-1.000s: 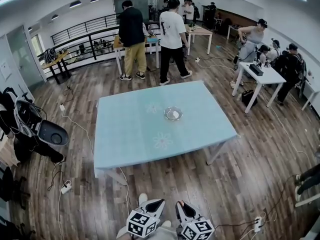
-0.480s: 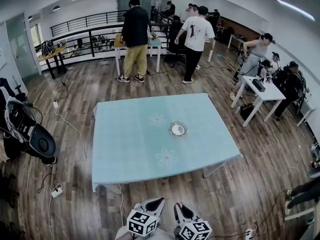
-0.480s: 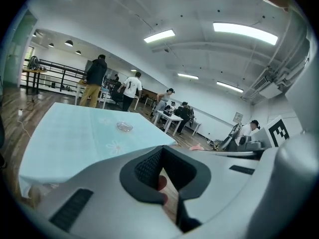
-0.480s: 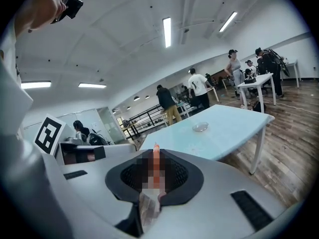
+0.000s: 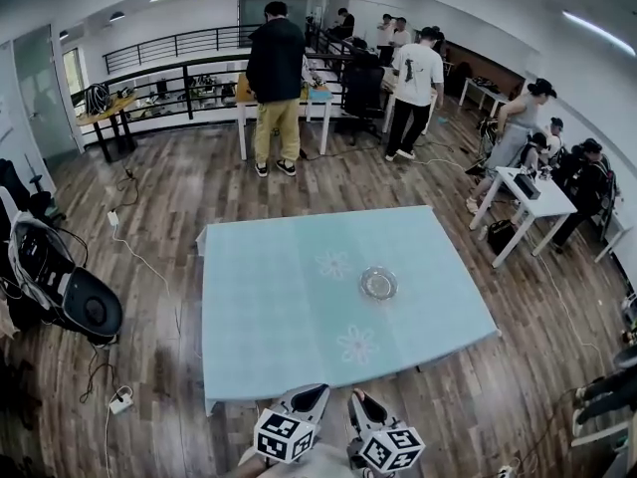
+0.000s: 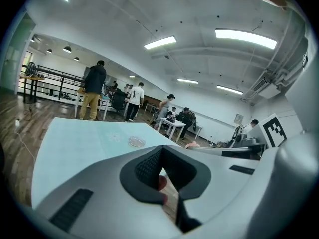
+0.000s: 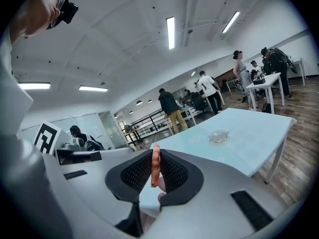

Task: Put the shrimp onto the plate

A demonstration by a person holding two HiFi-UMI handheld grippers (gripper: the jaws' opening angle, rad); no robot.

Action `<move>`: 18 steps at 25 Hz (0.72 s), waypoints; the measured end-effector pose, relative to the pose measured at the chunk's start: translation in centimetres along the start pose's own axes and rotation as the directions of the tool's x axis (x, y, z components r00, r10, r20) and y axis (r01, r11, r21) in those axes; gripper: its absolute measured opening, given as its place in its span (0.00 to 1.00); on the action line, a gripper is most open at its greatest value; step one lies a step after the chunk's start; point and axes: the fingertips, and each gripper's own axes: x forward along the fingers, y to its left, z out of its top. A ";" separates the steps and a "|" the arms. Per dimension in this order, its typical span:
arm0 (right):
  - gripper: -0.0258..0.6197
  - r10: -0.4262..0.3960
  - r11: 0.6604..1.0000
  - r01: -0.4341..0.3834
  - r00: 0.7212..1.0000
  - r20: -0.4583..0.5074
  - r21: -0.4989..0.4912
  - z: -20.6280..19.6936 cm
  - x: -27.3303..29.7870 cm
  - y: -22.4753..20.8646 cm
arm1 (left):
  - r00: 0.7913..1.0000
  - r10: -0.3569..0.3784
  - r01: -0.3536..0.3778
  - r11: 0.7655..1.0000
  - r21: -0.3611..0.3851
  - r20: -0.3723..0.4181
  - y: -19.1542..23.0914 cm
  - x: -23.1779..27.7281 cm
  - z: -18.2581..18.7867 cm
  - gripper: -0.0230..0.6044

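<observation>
A small clear glass plate sits right of centre on the light blue table. It also shows in the left gripper view as the plate and in the right gripper view as the plate. My right gripper is shut on an orange striped shrimp, held upright between the black pads. My left gripper is shut with nothing gripped. In the head view the left gripper and the right gripper hang side by side just short of the table's near edge, well away from the plate.
Several people stand beyond the table's far side. A white desk with seated people is at the right. A black chair and bags stand at the left. Cables and a power strip lie on the wooden floor.
The view has moved nearer to the table, so table and plate now sit lower and closer. Both grippers keep their place and grip. People in the background have walked about.
</observation>
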 end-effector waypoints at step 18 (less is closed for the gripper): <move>0.13 -0.047 0.995 0.046 0.999 0.009 0.088 2.1 7.9 -5.3 | 0.997 -0.034 0.035 0.999 0.005 -0.063 5.7 6.8 1.5 0.05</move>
